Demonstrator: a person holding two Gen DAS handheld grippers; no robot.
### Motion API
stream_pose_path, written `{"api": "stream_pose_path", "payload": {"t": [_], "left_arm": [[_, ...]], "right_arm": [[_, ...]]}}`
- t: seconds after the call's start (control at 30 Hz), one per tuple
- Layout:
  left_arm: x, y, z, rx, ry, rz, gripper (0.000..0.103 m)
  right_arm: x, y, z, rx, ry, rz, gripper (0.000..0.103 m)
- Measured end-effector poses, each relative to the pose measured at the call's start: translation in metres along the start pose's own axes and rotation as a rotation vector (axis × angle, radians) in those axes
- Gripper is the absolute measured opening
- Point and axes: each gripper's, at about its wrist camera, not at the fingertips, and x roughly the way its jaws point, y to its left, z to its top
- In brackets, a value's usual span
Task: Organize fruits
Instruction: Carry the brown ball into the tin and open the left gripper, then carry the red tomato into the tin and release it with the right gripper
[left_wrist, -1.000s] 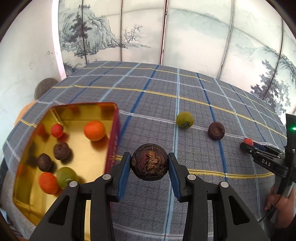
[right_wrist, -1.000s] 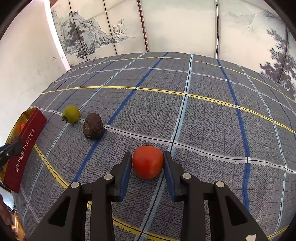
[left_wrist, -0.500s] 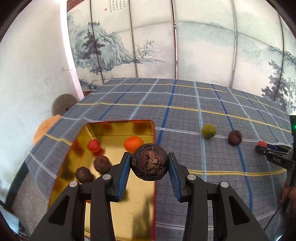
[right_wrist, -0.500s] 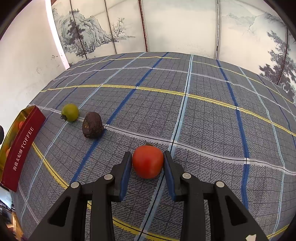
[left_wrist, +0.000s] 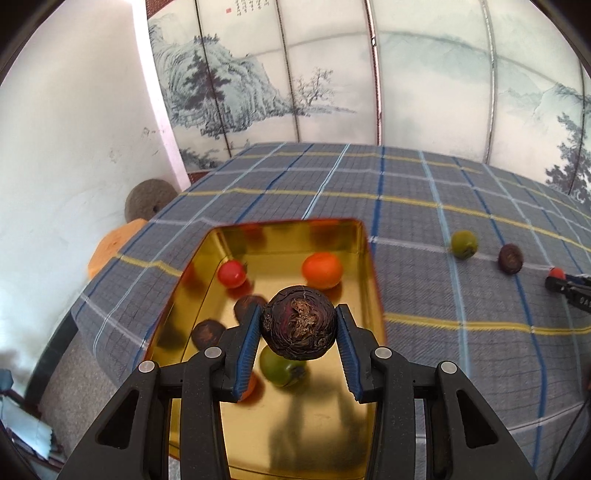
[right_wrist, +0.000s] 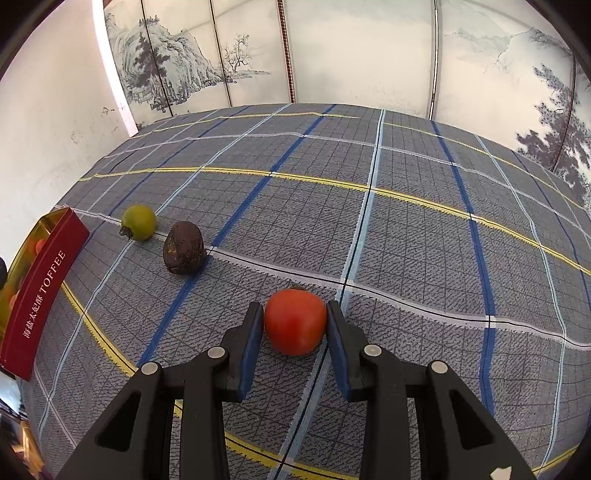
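Observation:
My left gripper (left_wrist: 298, 334) is shut on a dark purple-brown round fruit (left_wrist: 299, 326) and holds it above the gold tin (left_wrist: 364, 258). Several fruits lie in the tin: a red one (left_wrist: 231, 273), an orange one (left_wrist: 322, 270), two dark ones (left_wrist: 207, 332) and a green one (left_wrist: 282, 367). My right gripper (right_wrist: 294, 325) is shut on a red tomato (right_wrist: 295, 321) at the tablecloth. A green fruit (right_wrist: 139, 222) and a dark brown fruit (right_wrist: 184, 247) lie on the cloth to its left; they also show in the left wrist view, the green one (left_wrist: 464, 244) and the dark one (left_wrist: 510, 258).
The table is covered by a grey plaid cloth (right_wrist: 406, 229). The tin's red side reading TOFFEE (right_wrist: 40, 291) stands at the far left of the right wrist view. A painted folding screen (left_wrist: 369, 74) stands behind the table. A round stone (left_wrist: 149, 197) and an orange object (left_wrist: 110, 247) lie past the left edge.
My left gripper has carried the dark fruit leftward from beside the tin to over it. My right gripper with the tomato has barely moved.

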Motion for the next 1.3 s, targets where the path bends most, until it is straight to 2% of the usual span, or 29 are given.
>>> {"api": "stream_pose_path", "payload": {"t": [0.07, 0.1, 0.2, 0.23, 0.33, 0.6, 1.0, 1.1, 1.2, 1.3], "left_arm": [[0.005, 0.005, -0.004, -0.01, 0.022, 0.004, 0.043], [0.006, 0.007, -0.006, -0.014, 0.028, 0.004, 0.047], [0.007, 0.014, -0.009, -0.018, 0.034, 0.019, 0.074], [0.005, 0.015, -0.01, -0.021, 0.024, 0.028, 0.078], [-0.001, 0.022, -0.013, -0.041, 0.0, 0.03, 0.08], [-0.005, 0.037, -0.021, -0.082, 0.04, 0.025, 0.082], [-0.014, 0.035, -0.029, -0.055, 0.052, 0.027, 0.082], [-0.017, 0.031, -0.029, -0.035, 0.037, 0.036, 0.082], [-0.026, 0.036, -0.029, -0.033, 0.006, 0.056, 0.082], [-0.03, 0.048, -0.03, -0.064, 0.005, 0.058, 0.082]], "right_arm": [[0.0, 0.0, -0.001, -0.001, 0.0, 0.0, 0.032], [-0.001, 0.0, -0.001, 0.001, 0.001, 0.001, 0.032], [-0.003, -0.001, -0.003, 0.016, -0.003, 0.014, 0.033], [-0.004, 0.0, -0.004, 0.017, -0.003, 0.015, 0.033], [-0.008, 0.002, -0.008, 0.019, -0.006, 0.023, 0.033], [-0.018, 0.008, -0.019, 0.011, -0.007, 0.026, 0.033], [-0.006, -0.001, -0.002, 0.057, 0.004, 0.004, 0.036], [-0.004, 0.001, 0.001, 0.046, 0.014, -0.007, 0.031], [-0.012, 0.009, -0.004, 0.041, 0.009, 0.028, 0.03], [-0.031, 0.032, -0.005, 0.018, -0.025, 0.106, 0.03]]}}
